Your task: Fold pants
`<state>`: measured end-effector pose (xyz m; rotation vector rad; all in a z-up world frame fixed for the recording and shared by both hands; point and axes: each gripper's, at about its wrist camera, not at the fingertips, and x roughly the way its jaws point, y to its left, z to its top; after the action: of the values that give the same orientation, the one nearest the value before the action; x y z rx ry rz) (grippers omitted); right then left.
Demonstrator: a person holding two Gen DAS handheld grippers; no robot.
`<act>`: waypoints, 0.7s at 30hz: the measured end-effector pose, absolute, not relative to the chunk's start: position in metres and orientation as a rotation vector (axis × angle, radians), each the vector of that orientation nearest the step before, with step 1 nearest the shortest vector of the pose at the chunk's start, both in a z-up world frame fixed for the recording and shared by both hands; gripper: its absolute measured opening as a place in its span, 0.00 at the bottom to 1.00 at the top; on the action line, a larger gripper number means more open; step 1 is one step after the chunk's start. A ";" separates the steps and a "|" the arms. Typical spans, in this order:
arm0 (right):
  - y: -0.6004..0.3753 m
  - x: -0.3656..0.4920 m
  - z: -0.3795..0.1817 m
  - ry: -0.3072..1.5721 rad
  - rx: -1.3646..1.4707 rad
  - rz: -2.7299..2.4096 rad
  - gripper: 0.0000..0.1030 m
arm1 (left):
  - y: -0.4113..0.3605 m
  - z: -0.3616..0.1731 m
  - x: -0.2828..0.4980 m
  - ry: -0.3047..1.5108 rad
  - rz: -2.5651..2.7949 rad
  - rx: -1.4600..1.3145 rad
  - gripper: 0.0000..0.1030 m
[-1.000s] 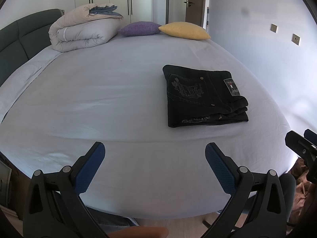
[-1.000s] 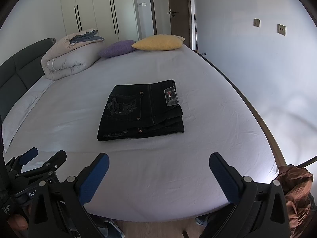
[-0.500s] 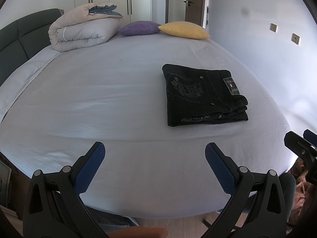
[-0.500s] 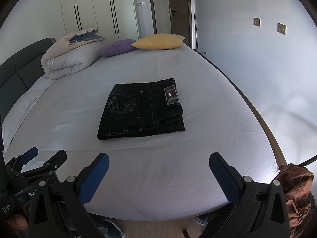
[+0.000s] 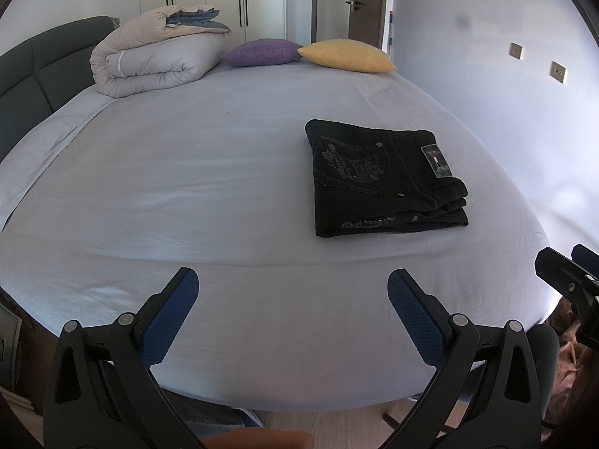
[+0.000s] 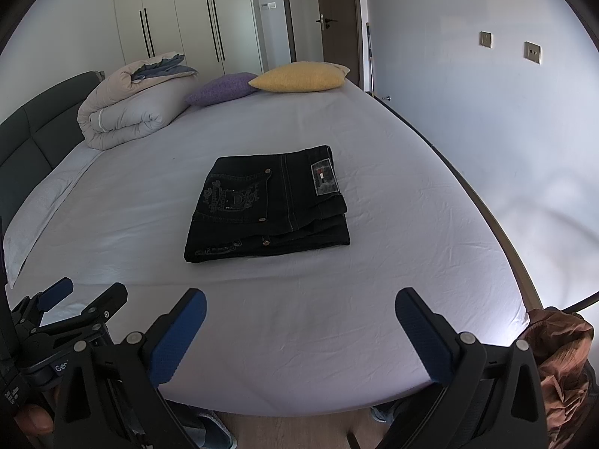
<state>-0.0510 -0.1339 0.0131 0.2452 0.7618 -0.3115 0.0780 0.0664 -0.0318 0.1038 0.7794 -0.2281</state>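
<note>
Blue textured pads line the fingers of both grippers, nearest the cameras. The left gripper point(image 5: 292, 292) and the right gripper point(image 6: 299, 310) each hover over the near edge of the bed with fingers spread wide, holding nothing. A crumpled brown garment point(image 6: 561, 359) lies off the bed's near right corner. The pale lilac bedsheet point(image 6: 299, 318) is smooth, with faint creases, and nothing lies between the grippers and the pants. The black denim pants point(image 6: 269, 205) rest folded into a thick rectangle mid-bed, well apart from both grippers, with an embroidered back pocket and a waistband patch facing up. Farther back lie a rolled beige duvet point(image 5: 149, 60), a purple cushion point(image 5: 258, 52) and a yellow cushion point(image 5: 344, 56), the cushions touching. A dark padded headboard point(image 5: 33, 75) stands left; white wardrobe doors point(image 6: 187, 18) and a door point(image 6: 337, 18) stand beyond.
</note>
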 end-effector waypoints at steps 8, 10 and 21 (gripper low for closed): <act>-0.133 -0.052 0.013 0.763 0.245 -0.311 1.00 | 0.066 -0.033 0.077 0.779 -0.229 0.105 1.00; -0.134 -0.051 0.013 0.763 0.246 -0.311 1.00 | 0.065 -0.033 0.076 0.778 -0.229 0.104 1.00; -0.129 -0.054 0.012 0.763 0.246 -0.310 1.00 | 0.065 -0.033 0.077 0.778 -0.229 0.106 1.00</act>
<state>-0.0539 -0.1294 0.0119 0.2465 0.7628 -0.3103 0.0765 0.0650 -0.0326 0.1063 0.7781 -0.2288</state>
